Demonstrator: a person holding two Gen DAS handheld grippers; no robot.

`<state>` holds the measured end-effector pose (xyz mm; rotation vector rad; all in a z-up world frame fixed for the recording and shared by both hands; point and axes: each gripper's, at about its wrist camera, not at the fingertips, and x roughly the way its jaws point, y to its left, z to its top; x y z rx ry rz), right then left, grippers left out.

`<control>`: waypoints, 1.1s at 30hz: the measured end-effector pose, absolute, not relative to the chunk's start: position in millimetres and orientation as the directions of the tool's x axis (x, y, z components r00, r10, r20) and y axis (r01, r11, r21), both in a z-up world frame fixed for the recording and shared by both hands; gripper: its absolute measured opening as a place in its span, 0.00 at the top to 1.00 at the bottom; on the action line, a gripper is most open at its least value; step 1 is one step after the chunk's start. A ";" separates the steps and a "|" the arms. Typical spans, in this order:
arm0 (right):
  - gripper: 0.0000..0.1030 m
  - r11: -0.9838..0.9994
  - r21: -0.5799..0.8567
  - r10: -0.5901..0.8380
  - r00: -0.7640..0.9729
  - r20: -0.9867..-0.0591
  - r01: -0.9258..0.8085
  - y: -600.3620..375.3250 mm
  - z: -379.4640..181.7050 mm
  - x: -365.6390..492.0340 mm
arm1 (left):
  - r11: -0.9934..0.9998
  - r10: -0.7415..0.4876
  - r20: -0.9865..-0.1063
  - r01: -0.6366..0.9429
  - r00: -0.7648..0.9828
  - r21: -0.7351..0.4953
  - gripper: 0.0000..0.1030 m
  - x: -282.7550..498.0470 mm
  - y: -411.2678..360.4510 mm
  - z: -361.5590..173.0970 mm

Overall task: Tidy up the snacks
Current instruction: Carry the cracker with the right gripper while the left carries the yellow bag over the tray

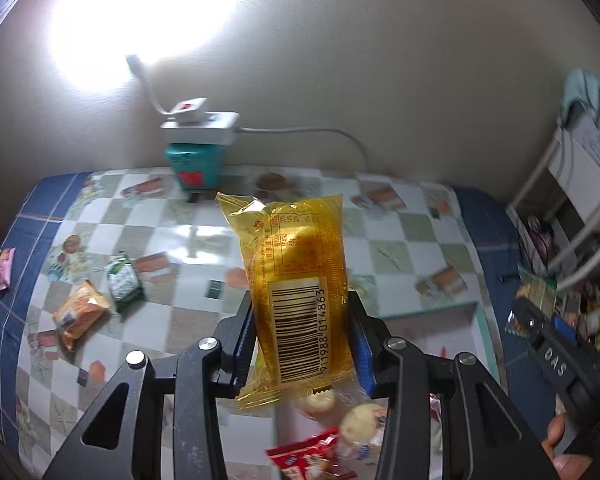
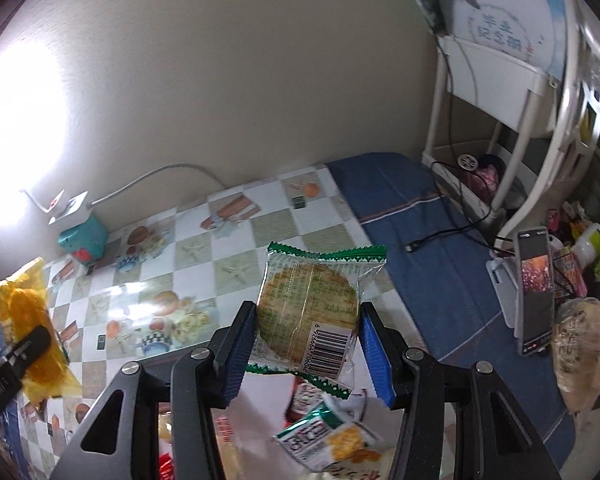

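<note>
My left gripper (image 1: 302, 320) is shut on a yellow snack packet (image 1: 296, 276) with a barcode, held upright above the checked tablecloth (image 1: 188, 240). My right gripper (image 2: 308, 332) is shut on a clear green-edged cracker packet (image 2: 308, 300), also lifted off the table. The yellow packet also shows at the left of the right wrist view (image 2: 32, 320). The right gripper shows at the right of the left wrist view (image 1: 540, 320). Below both grippers lies a white box (image 1: 428, 320) with several snacks, among them a red packet (image 1: 308, 456) and a green-white cracker packet (image 2: 332, 440).
An orange packet (image 1: 80, 314) and a green packet (image 1: 124, 284) lie on the table's left, a pink one (image 1: 4, 274) at its edge. A teal box (image 1: 194, 164) with a power strip stands at the wall. A phone on a stand (image 2: 534, 292) and a white rack (image 2: 512, 120) are right.
</note>
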<state>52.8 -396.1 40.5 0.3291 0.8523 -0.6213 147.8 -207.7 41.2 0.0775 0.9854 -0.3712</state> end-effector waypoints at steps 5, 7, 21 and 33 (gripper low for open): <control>0.47 0.747 0.042 -0.385 0.484 -0.786 0.663 -417.6 39.7 42.2 | 0.912 -0.285 -0.829 0.403 0.481 -0.081 0.57 134.6 -233.4 38.0; 0.47 0.740 0.046 -0.384 0.478 -0.790 0.671 -423.5 37.3 39.4 | 0.903 -0.289 -0.834 0.423 0.469 -0.076 0.57 130.2 -242.6 34.3; 0.47 0.737 0.060 -0.312 0.419 -0.853 0.673 -437.1 1.6 43.0 | 0.872 -0.275 -0.884 0.486 0.378 -0.064 0.57 121.3 -277.5 2.6; 0.47 0.760 0.052 -0.255 0.370 -0.893 0.647 -432.1 -32.2 56.5 | 0.862 -0.244 -0.912 0.505 0.330 -0.048 0.57 120.1 -290.1 -22.8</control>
